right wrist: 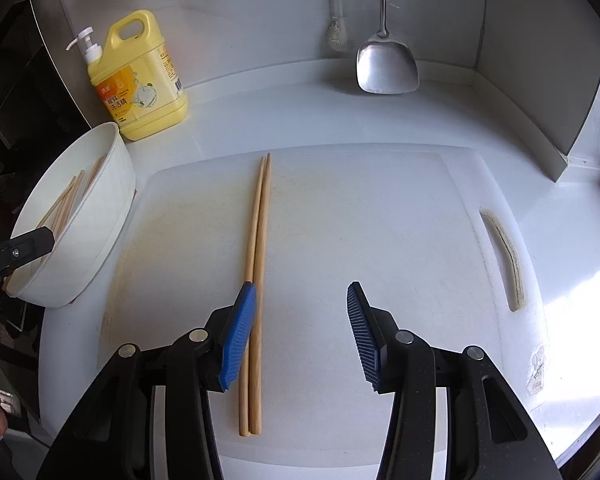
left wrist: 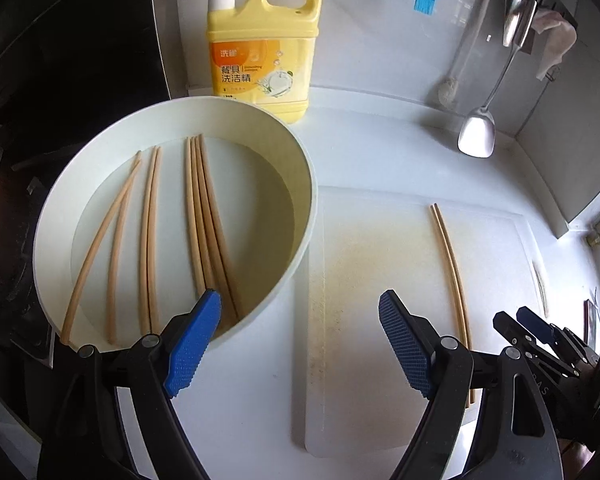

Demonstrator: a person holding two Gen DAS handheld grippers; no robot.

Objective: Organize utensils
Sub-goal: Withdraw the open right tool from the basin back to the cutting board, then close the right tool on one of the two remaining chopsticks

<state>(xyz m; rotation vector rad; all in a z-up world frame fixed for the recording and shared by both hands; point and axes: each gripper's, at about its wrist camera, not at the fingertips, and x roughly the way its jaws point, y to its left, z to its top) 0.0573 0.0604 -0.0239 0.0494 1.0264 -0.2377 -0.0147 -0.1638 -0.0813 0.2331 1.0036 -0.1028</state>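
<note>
While both jaws stand apart, empty, the right gripper [right wrist: 302, 334] could nudge the paired wooden chopsticks [right wrist: 258, 272] askew on the white cutting board [right wrist: 380, 220].

On the desk [right wrist: 260, 116]: cutting board [right wrist: 380, 240] in the middle, with one pair of chopsticks [right wrist: 258, 260] lying lengthwise on it. Left of the board, touching its edge, a bowl [left wrist: 172, 112] holding more chopsticks [left wrist: 204, 220]. Behind the bowl, a soap bottle [left wrist: 260, 56]. Behind the board, by the wall, a hanging spatula [right wrist: 384, 64] and brush [right wrist: 338, 36].
</note>
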